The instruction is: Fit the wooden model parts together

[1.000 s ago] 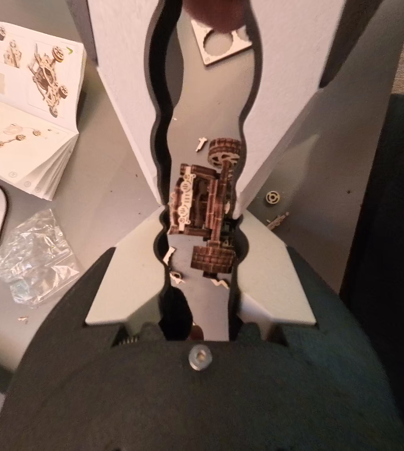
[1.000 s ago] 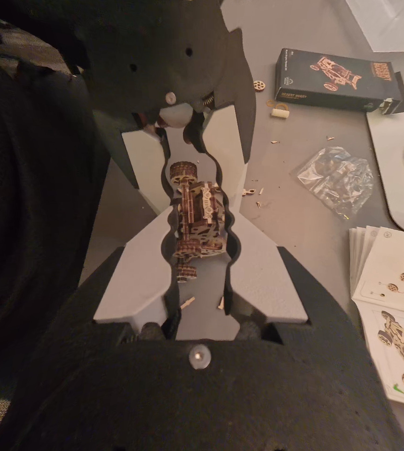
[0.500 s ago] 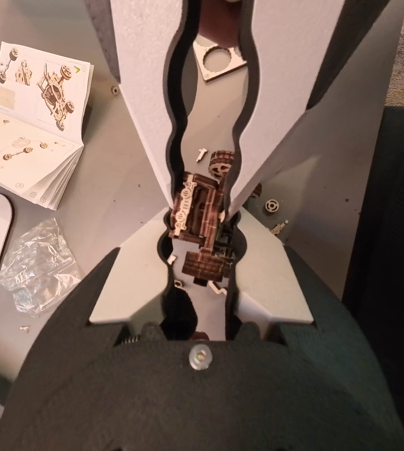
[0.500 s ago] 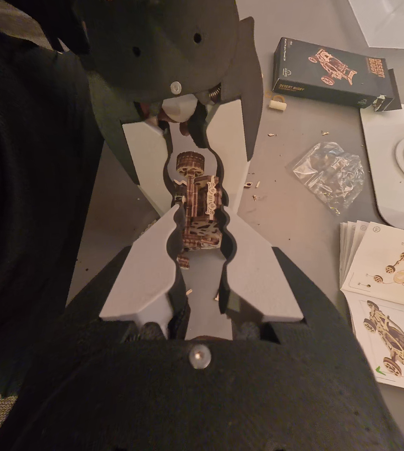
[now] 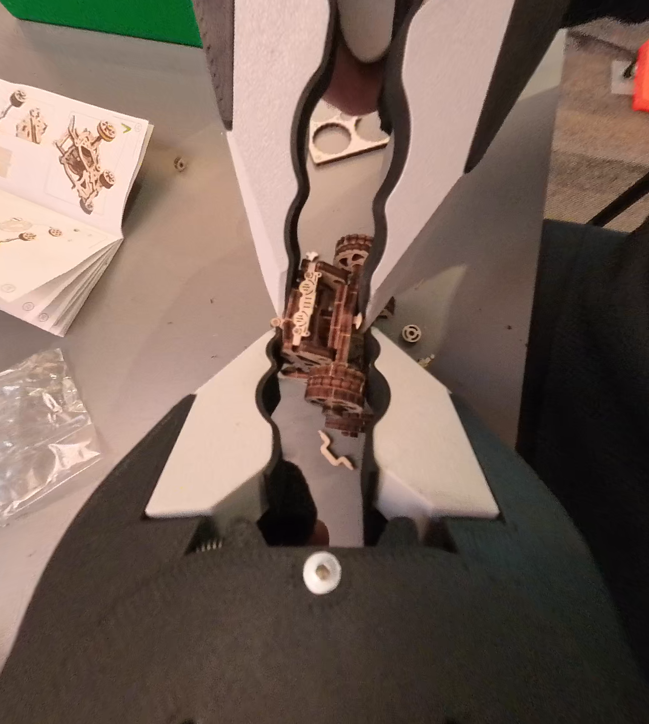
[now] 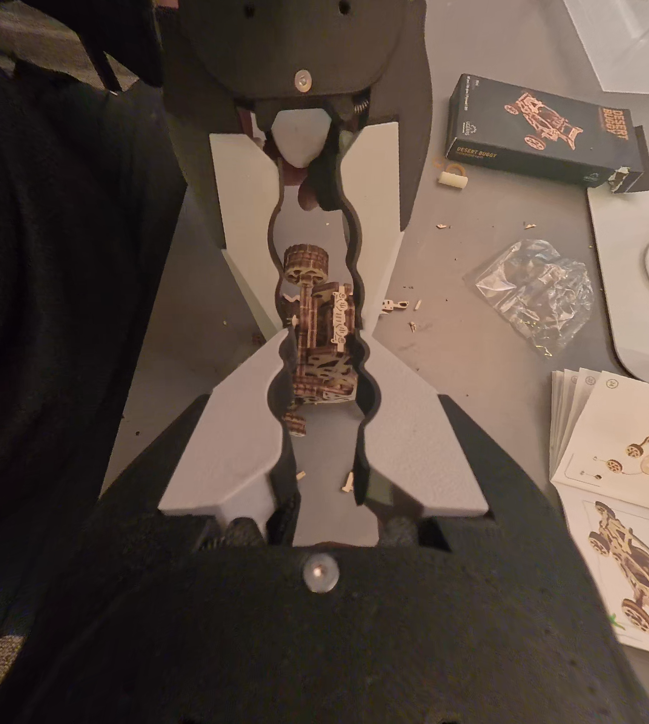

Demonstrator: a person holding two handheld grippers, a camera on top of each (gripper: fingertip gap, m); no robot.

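- Wooden buggy model (image 5: 325, 333), dark brown w/ pale trim, sits between both sets of tips above the grey table (image 5: 181, 243); can't tell if it rests on the table or is lifted.
- Left wrist view: left gripper (image 5: 321, 344) clenched on the model's near end, pads flanking the body. Right gripper (image 5: 329, 286) comes in from the top, tips pinching the far end. Near wheel (image 5: 334, 386) lies toward the camera, far wheel (image 5: 352, 250) away, so the long axis runs along the fingers, leaning a bit right. Loose zigzag part (image 5: 334, 456) lies on the table just below; manual (image 5: 44, 203) and plastic bag (image 5: 21, 431) at left.
- Right wrist view: right gripper (image 6: 323, 341) grasping the chassis; left gripper (image 6: 321, 313) opposite, closed on the same model. Wheel (image 6: 307, 262) points away, pale strip (image 6: 340, 317) on the right side. Box (image 6: 542, 133) far right.
- Judgement: keep both grips square, push straight along the axis w/o twisting; thin laser-cut pieces would likely snap under side load.
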